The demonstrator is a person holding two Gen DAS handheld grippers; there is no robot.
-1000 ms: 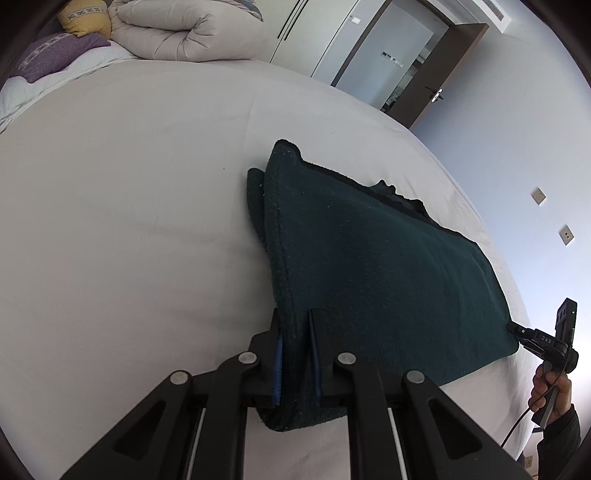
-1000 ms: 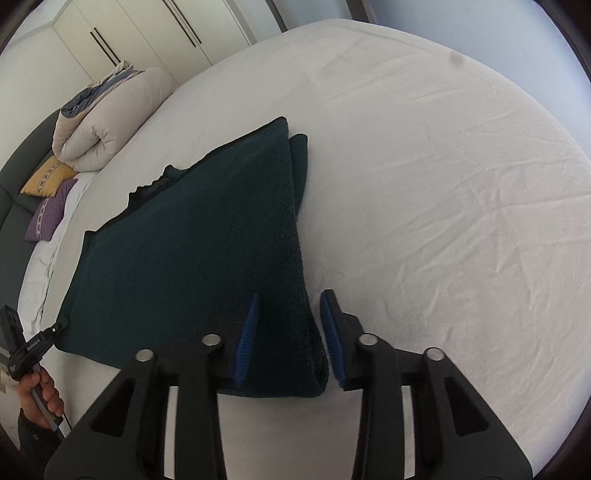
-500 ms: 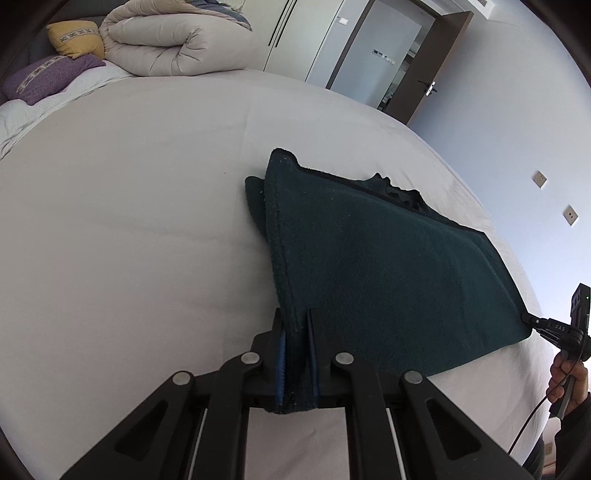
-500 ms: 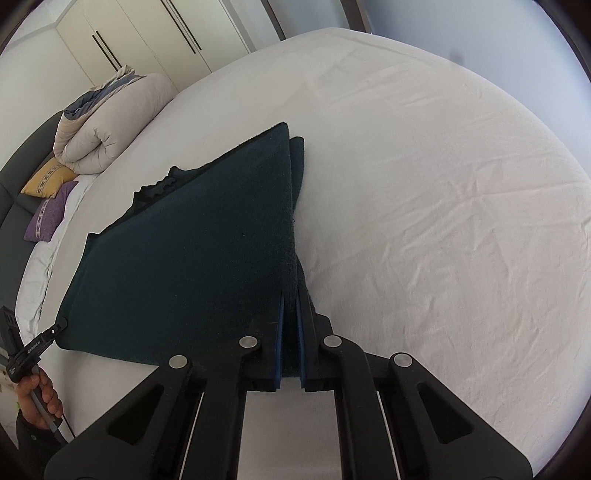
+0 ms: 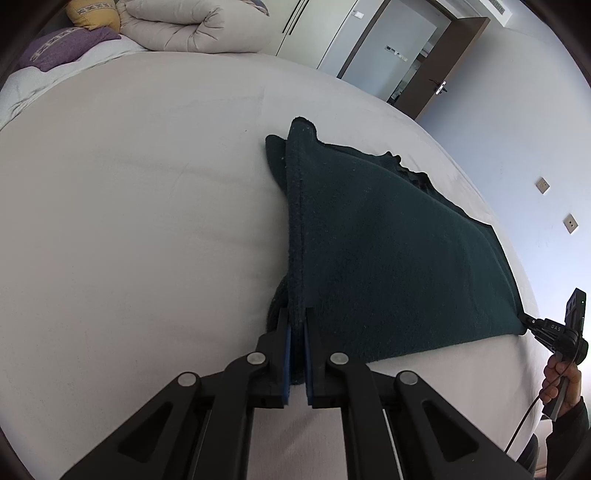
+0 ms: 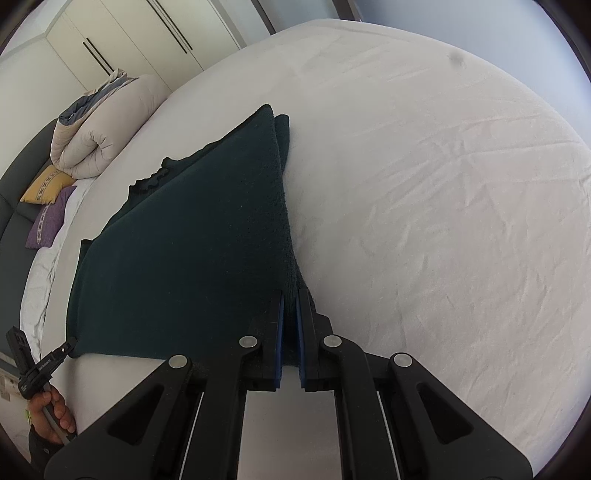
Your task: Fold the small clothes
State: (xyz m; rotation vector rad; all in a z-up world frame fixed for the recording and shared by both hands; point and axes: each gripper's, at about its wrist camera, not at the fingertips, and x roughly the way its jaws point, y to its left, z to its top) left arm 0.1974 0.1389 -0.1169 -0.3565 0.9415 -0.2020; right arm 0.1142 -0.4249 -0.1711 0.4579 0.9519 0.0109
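While the dark green cloth [image 5: 388, 258] lay on the white bed [image 5: 129, 221], the left tool [image 5: 297, 332] clamped one near corner. Right tool [image 6: 290, 306] pinched the other corner shut.

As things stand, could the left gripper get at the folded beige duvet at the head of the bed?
Probably not: the left gripper is shut on the near corner of the dark green fleece garment, and the folded beige duvet lies far across the white bed sheet. Nothing blocks the way, but it is occupied.
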